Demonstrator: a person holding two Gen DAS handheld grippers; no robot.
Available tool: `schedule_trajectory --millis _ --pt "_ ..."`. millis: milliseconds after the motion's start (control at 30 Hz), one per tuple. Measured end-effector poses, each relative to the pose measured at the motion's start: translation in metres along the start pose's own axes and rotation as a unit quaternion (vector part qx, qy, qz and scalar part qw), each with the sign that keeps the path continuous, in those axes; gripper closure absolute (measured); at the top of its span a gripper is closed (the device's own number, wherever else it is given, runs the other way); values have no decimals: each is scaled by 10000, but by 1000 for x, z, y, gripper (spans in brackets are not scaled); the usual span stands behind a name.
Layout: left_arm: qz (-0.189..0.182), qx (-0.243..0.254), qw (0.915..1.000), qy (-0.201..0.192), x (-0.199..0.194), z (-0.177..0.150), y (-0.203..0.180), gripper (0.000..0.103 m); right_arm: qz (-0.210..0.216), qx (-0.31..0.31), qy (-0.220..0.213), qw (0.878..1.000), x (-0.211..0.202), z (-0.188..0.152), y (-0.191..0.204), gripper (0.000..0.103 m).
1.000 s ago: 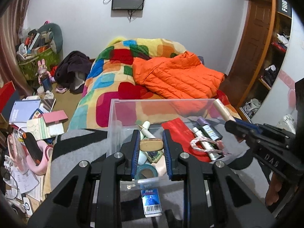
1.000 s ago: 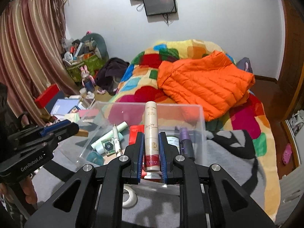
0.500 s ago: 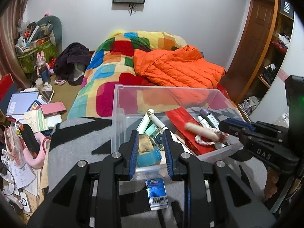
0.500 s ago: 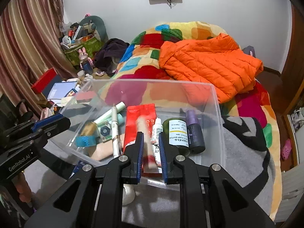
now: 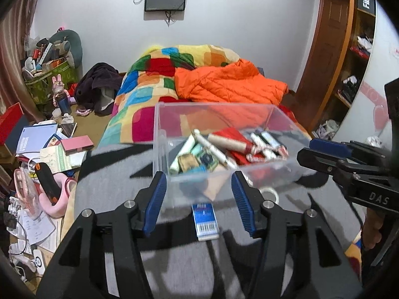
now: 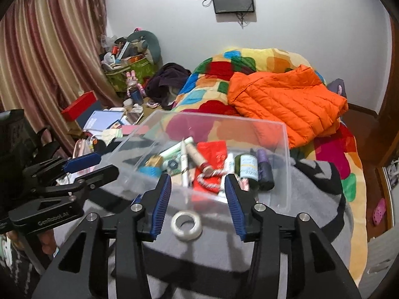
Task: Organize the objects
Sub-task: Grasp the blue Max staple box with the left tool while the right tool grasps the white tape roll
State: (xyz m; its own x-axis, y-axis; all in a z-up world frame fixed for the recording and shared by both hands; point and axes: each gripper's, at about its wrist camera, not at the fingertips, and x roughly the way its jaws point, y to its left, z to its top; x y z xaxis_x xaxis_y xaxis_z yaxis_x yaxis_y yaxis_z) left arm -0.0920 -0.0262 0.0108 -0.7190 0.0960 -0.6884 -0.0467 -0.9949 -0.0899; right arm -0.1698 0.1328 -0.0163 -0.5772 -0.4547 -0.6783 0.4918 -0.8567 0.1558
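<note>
Landmark: a clear plastic bin [image 5: 159, 134] stands on a grey and black blanket [image 5: 112, 174] at the foot of a bed; every place below is told from this bin.

Left of the bin: books, papers and a pink item lie on the floor [image 5: 89, 127], well apart from it. I judge these are no part of the sorting, though I cannot be sure.

Left gripper [image 5: 198, 200]: just in front of the bin's near wall, jaws spread and opening, nothing between them.

In front of the bin, left part: a small blue and white tube [image 5: 205, 220] lies flat on the blanket, touching nothing else, still outside.

Inside the bin, left half: a pale green tube [image 6: 172, 150], a small gold item [image 6: 154, 160], a blue roll [image 6: 150, 170] and a slim white pen-like stick [image 6: 184, 164].

Inside the bin, middle: a red packet [image 6: 214, 150], a beige cosmetic tube [image 6: 197, 155] lying aslant across it, and a red and white cord [image 6: 212, 175].

Inside the bin, right half: a dark green bottle [image 6: 247, 167] and a purple bottle [image 6: 264, 165], side by side.

In front of the bin, right part: a ring of clear tape [image 6: 186, 224] lies on the blanket, still outside.

Right gripper [image 6: 198, 205]: just in front of the bin, above the tape ring, jaws spread and opening, holding nothing.

Progress, my judgement: most items are already binned; the blue and white tube and the tape ring remain.
</note>
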Motion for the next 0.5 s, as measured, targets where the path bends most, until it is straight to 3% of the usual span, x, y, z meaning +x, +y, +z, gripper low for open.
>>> schedule_trajectory --millis 500 --pt "-3 135 9947 1019 40 -46 -6 45 -3 -136 879 9960 53 -47 8 58"
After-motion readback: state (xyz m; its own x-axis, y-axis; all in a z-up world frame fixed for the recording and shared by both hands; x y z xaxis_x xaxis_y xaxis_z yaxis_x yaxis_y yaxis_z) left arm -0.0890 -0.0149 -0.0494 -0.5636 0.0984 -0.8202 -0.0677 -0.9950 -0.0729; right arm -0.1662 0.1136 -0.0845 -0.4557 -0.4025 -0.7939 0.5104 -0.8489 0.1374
